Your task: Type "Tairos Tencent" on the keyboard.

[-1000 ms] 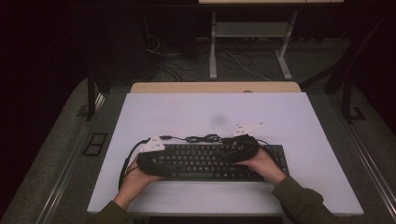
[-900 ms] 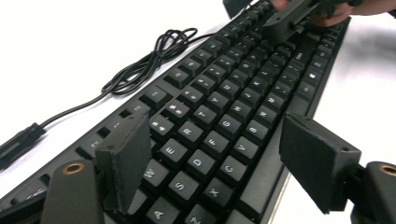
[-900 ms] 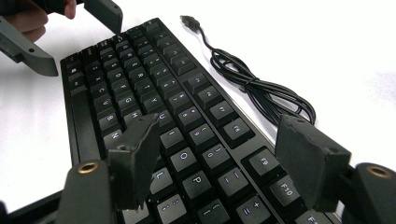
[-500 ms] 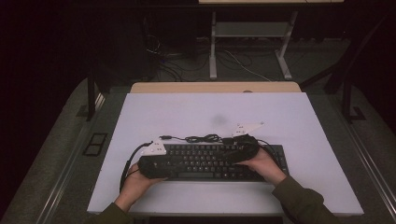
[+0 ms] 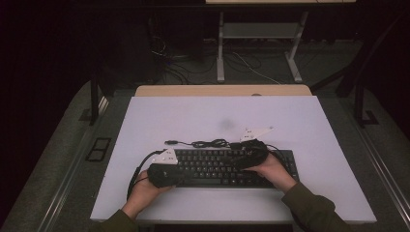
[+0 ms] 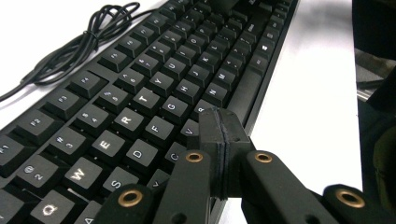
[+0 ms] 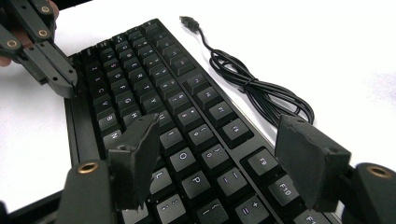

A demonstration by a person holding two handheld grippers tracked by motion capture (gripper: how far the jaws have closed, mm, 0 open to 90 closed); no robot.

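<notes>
A black keyboard (image 5: 212,169) lies on the white table (image 5: 193,116), with its bundled cable (image 5: 208,143) behind it. My left gripper (image 5: 167,173) is at the keyboard's left front corner. In the left gripper view its jaws (image 6: 220,122) are pressed together with nothing between them, just above the front edge of the keyboard (image 6: 140,93) near the C and V keys. My right gripper (image 5: 244,157) hovers over the right half. In the right gripper view it (image 7: 219,140) stands wide open above the keyboard (image 7: 177,112), around the O and P keys.
The cable (image 7: 261,93) is coiled on the table behind the keyboard and ends in a USB plug (image 7: 188,21). The left gripper (image 7: 60,77) shows at the far end in the right gripper view. A wooden strip (image 5: 222,90) borders the table's far edge.
My left gripper has slid a little toward the near edge of the keyboard. The right gripper and the keyboard have hardly moved.
</notes>
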